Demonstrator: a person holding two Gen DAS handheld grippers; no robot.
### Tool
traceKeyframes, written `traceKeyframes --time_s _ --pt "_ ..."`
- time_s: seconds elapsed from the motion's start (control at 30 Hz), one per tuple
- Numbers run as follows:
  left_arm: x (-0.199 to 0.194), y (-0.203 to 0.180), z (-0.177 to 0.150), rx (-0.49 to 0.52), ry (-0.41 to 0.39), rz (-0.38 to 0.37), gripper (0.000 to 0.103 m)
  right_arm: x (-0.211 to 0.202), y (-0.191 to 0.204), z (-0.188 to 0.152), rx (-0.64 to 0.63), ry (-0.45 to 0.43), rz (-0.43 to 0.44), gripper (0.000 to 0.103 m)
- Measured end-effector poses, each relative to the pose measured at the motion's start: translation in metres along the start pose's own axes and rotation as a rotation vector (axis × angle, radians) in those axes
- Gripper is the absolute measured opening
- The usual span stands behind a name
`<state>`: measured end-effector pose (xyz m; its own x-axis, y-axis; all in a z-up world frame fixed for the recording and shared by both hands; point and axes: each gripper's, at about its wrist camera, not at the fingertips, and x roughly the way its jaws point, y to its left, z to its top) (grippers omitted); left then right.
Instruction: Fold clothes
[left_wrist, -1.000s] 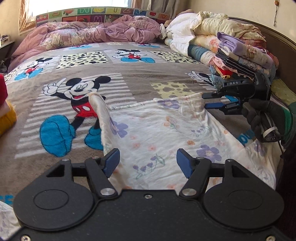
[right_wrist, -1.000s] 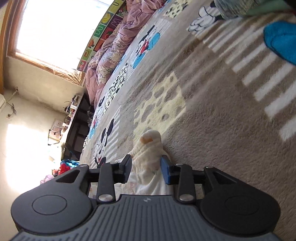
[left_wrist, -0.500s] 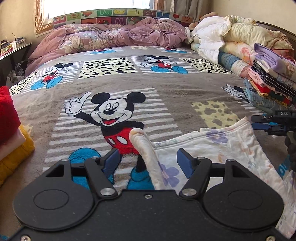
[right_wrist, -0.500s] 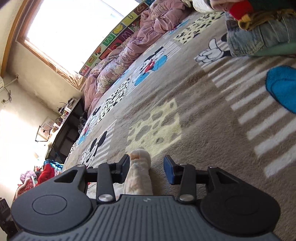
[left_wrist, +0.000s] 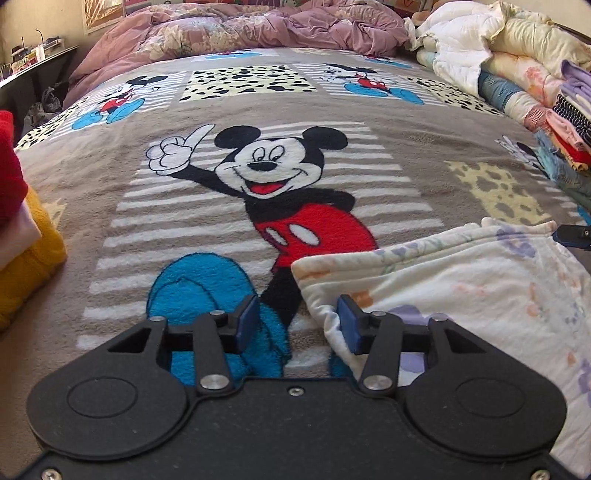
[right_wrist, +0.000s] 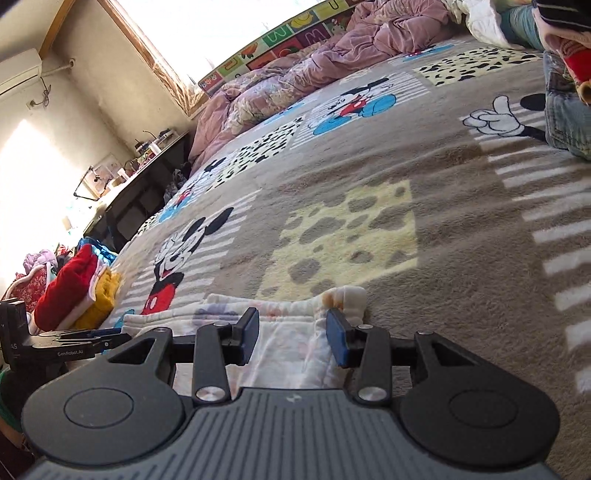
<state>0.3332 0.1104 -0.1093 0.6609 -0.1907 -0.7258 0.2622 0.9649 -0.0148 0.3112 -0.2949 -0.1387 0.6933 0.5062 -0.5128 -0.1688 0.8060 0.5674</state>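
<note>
Floral garment (left_wrist: 461, 280) lies doubled once ahead; more folds remain. Left gripper (left_wrist: 297, 323) closing, nothing between. Right gripper (right_wrist: 291, 334) spread over its edge, not pinching.

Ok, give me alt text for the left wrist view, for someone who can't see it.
The left gripper, jaws closing with no cloth between them, hovers beside the corner of a floral garment lying on a cartoon-mouse blanket. Folded clothes are stacked at far right.
</note>
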Motion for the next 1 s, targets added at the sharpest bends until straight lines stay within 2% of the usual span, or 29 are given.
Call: traceKeyframes --time_s 0.13,0.2,0.23,0.27,0.37,0.43,0.47,0.53,0.7,0.9,1.0 --pt "0.003 -0.004 -0.002 0.038 -0.006 0.039 0.058 0.004 -0.003 -0.003 -0.003 0.004 0.002 0.040" --pt "-0.005 -0.005 -0.001 0.045 -0.023 0.061 0.057 0.006 -0.002 -0.005 -0.016 0.003 -0.003 0.039" --pt "-0.013 -0.008 0.001 0.064 -0.040 0.082 0.051 0.006 -0.003 -0.005 -0.009 0.000 -0.001 0.038" --pt "-0.025 -0.013 0.003 0.089 -0.064 0.092 0.050 0.005 -0.004 -0.005 0.000 -0.003 0.001 0.038" --pt "-0.060 -0.029 0.002 0.149 -0.130 0.061 0.039 0.002 -0.004 -0.004 0.013 -0.010 0.008 0.038" --pt "-0.078 -0.038 -0.006 0.178 -0.155 0.065 0.029 0.001 -0.004 -0.003 0.016 -0.013 0.010 0.039" --pt "-0.085 -0.042 -0.010 0.180 -0.163 0.068 0.028 0.000 -0.004 -0.003 0.018 -0.014 0.011 0.039" --pt "-0.094 -0.052 -0.023 0.186 -0.156 0.050 0.019 -0.001 -0.004 -0.003 0.021 -0.017 0.013 0.039" --pt "-0.096 -0.072 -0.055 0.200 -0.102 0.024 0.013 -0.005 -0.002 -0.001 0.013 -0.020 0.015 0.039" --pt "-0.069 -0.064 -0.069 0.163 -0.019 0.050 0.011 -0.001 -0.005 -0.004 0.014 -0.001 0.013 0.040" --pt "-0.062 -0.050 -0.074 0.090 -0.001 0.006 0.011 0.001 -0.007 -0.004 0.020 0.004 0.020 0.039"
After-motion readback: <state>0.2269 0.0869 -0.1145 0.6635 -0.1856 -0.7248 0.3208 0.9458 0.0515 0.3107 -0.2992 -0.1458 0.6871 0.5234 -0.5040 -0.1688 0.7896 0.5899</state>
